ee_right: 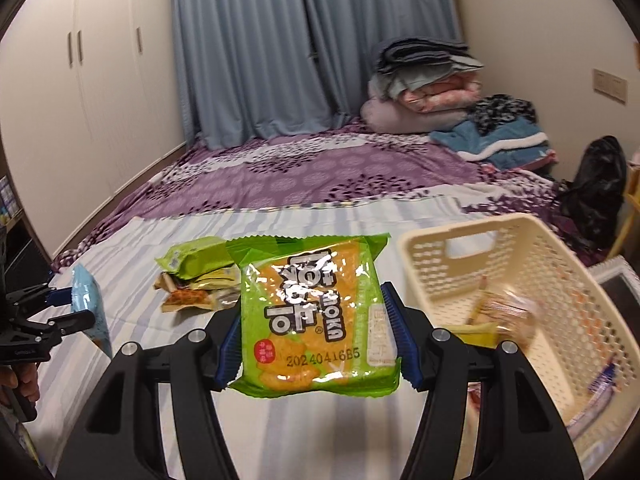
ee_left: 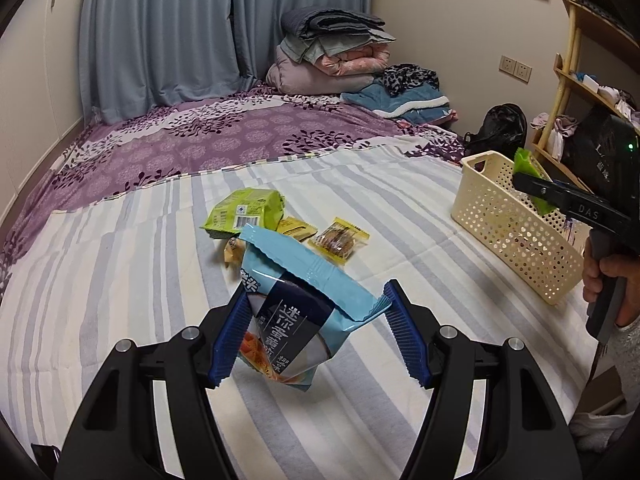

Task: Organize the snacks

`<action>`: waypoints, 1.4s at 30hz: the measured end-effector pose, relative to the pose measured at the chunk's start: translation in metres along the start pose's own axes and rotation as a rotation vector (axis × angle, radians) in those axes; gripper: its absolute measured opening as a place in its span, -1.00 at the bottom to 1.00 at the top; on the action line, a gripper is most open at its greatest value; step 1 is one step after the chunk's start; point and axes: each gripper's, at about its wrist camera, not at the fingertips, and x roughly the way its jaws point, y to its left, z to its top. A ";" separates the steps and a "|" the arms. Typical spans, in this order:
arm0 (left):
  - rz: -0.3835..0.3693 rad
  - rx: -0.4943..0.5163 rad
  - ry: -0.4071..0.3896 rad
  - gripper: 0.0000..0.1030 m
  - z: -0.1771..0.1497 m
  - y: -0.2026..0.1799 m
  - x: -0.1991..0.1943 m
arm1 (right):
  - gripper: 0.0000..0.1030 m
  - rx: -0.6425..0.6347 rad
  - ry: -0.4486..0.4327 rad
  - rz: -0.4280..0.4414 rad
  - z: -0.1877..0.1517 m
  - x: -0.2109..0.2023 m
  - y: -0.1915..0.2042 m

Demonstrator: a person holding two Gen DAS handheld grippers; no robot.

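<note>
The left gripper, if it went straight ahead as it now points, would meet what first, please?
Probably the loose snacks on the bed: the left gripper, holding the blue packet, points at the green packet and small yellow packets. Depth is uncertain.

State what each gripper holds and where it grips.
Left gripper clamps the blue snack packet by its sides; right gripper clamps the green snack packet by its side edges.

The blue packet [ee_left: 294, 300] is tilted, lifted above the striped bed [ee_left: 120, 280]. The green packet [ee_right: 316, 320] is upright, just left of the cream basket [ee_right: 560, 272], which already holds some snacks. More small snacks [ee_left: 280, 224] lie together on the bed.
</note>
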 end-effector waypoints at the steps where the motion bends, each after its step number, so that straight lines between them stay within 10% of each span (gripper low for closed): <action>1: -0.002 0.004 -0.002 0.32 0.002 -0.003 0.000 | 0.19 0.018 -0.006 -0.017 -0.002 -0.007 -0.009; 12: -0.036 0.069 -0.009 0.32 0.015 -0.043 0.000 | 0.19 0.150 -0.082 -0.125 -0.022 -0.054 -0.078; 22: -0.067 0.094 0.000 0.32 0.015 -0.066 0.009 | 0.22 0.077 -0.003 0.081 -0.076 -0.053 -0.015; 28: -0.076 0.086 0.000 0.32 0.012 -0.063 0.009 | 0.56 -0.020 0.018 0.007 -0.093 -0.043 0.016; 42: -0.063 0.025 -0.004 0.32 0.005 -0.036 0.006 | 0.54 0.023 0.124 -0.009 -0.113 -0.010 -0.007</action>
